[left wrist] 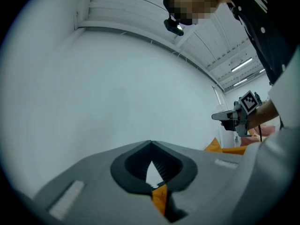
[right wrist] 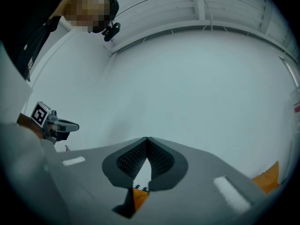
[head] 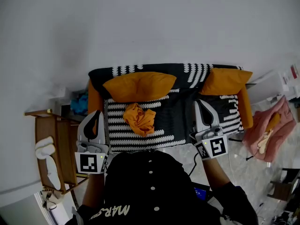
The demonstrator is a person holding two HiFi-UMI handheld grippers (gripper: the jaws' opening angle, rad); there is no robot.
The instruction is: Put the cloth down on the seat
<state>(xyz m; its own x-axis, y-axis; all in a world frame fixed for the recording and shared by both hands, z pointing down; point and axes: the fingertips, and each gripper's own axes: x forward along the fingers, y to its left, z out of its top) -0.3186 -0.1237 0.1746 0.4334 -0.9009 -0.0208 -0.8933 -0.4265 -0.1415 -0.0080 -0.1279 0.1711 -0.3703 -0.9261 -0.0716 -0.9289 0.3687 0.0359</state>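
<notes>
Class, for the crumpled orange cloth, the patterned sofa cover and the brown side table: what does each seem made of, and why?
The orange cloth: soft, matt fabric, judging by its loose folds. The sofa cover: textile, matt, black with printed or woven white dashes; which cannot be told. The side table: probably wood, warm brown boards and rails.

Front edge of seat (head: 180,121): hidden behind person's torso (head: 150,186). Blue item (head: 80,102) off seat's left end: partly hidden, unidentifiable. Pink bundle (head: 269,130) off right end: unclear.
</notes>
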